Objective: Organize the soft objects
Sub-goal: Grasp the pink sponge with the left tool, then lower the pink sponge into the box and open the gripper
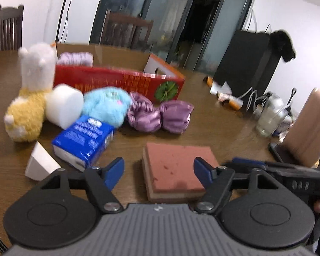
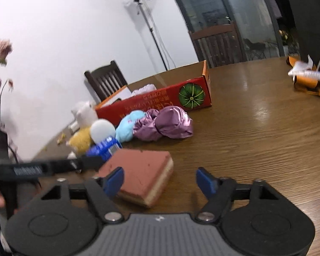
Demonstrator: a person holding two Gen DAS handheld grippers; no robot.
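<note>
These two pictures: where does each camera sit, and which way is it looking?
Left wrist view: on the left gripper, looking along its open jaws over the sponge towards the red box; the right gripper enters at right.
Right wrist view: on the right gripper, jaws open, sponge at its left finger; the left gripper crosses at left.
Both show sponge, box and toys.

Table (image 1: 213, 115) bearing all items. Sponge block (image 1: 175, 166) lying nearest, before cluster. Tissue pack (image 1: 83, 138) sitting left of sponge block; wedge (image 1: 40, 166) lying left of pack. Behind pack, left to right: plush toy (image 1: 29, 98), foam cylinder (image 1: 64, 104), fluffy ball (image 1: 106, 104), two satin bundles (image 1: 160, 115). Cardboard box (image 1: 119, 81) standing behind cluster, holding cloth bundle (image 1: 75, 58). Glass jar (image 1: 271, 115) standing far right.
</note>
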